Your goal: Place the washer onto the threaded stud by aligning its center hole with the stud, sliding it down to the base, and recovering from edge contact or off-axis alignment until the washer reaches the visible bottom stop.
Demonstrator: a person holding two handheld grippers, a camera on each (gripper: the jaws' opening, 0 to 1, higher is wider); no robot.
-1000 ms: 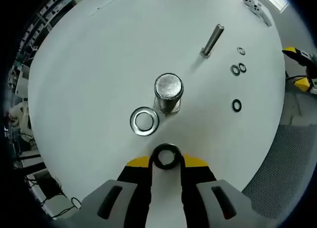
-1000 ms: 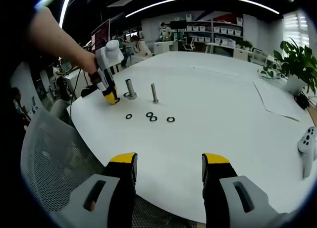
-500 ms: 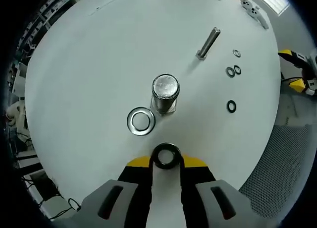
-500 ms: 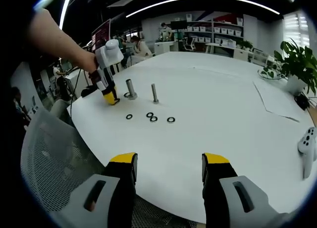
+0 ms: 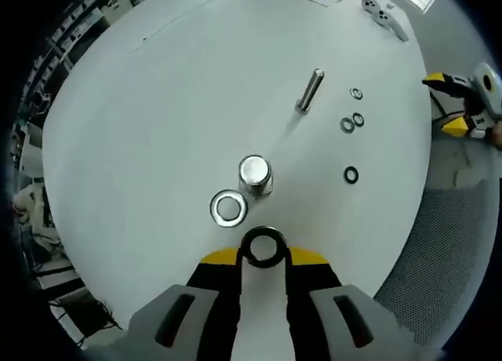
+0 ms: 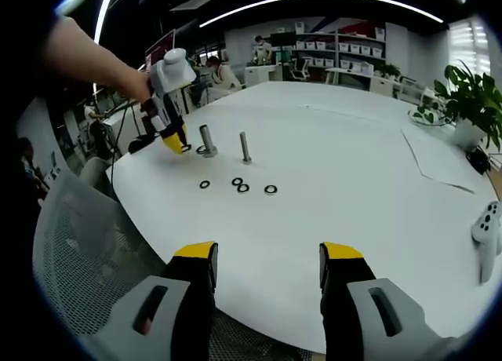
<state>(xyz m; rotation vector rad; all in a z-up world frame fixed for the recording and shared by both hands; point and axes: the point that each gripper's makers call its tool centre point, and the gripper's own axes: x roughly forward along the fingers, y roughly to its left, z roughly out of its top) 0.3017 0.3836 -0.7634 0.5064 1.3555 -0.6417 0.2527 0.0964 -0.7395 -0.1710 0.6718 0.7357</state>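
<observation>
My left gripper (image 5: 263,255) has its fingers clamped on a black washer (image 5: 263,247), held above the white tabletop (image 5: 157,118), short of the thick stud (image 5: 255,175). A silver washer (image 5: 228,208) lies flat just beside that stud. My right gripper (image 6: 267,263) stands with fingers apart, holding nothing, well away.

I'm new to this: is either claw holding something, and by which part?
The left claw pinches a black washer by its rim. The right claw is open, holding nothing.
</observation>
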